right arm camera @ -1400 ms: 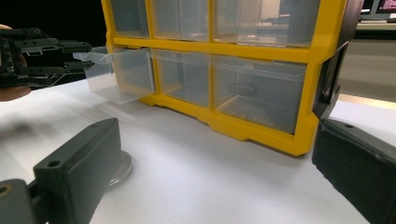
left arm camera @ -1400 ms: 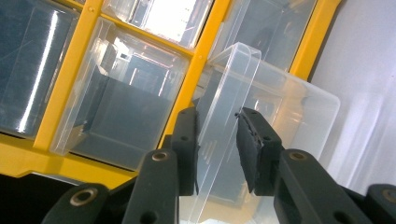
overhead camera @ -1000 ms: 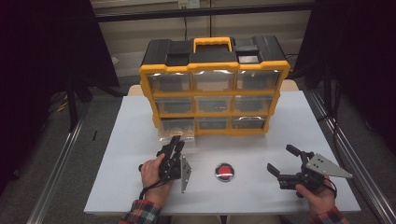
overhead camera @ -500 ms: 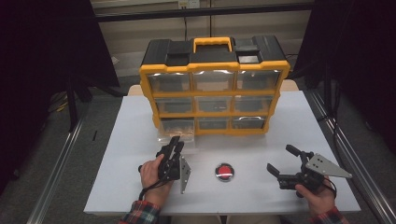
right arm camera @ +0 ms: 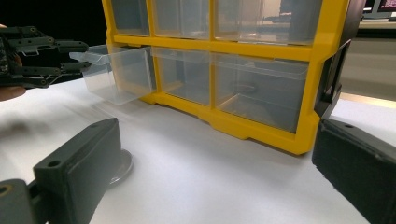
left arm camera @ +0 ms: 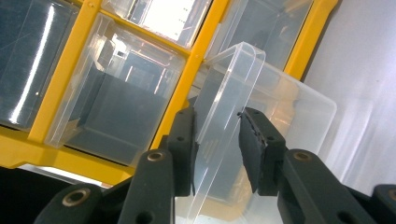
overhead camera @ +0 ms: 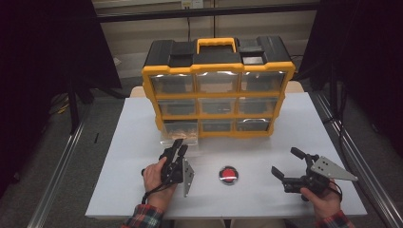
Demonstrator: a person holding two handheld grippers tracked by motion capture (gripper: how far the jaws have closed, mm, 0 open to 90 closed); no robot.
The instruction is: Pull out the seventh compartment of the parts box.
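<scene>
A yellow and black drawer cabinet (overhead camera: 216, 90) stands at the back of the white table (overhead camera: 294, 128). Its bottom-left clear drawer (overhead camera: 179, 135) is pulled partway out. My left gripper (overhead camera: 179, 145) is shut on that drawer's front lip; in the left gripper view the two pads of the left gripper (left arm camera: 217, 140) press the lip of the clear drawer (left arm camera: 280, 112) from both sides. The drawer (right arm camera: 121, 74) looks empty in the right gripper view, with the left gripper (right arm camera: 79, 56) at its rim. My right gripper (overhead camera: 283, 161) rests open at the front right, and the right gripper (right arm camera: 219, 140) holds nothing.
A small red round disc (overhead camera: 228, 174) lies on the table between the two hands, also seen as the disc (right arm camera: 119, 168) beside my right gripper's left jaw. The other clear drawers sit flush in the cabinet. Metal rails run along both table sides.
</scene>
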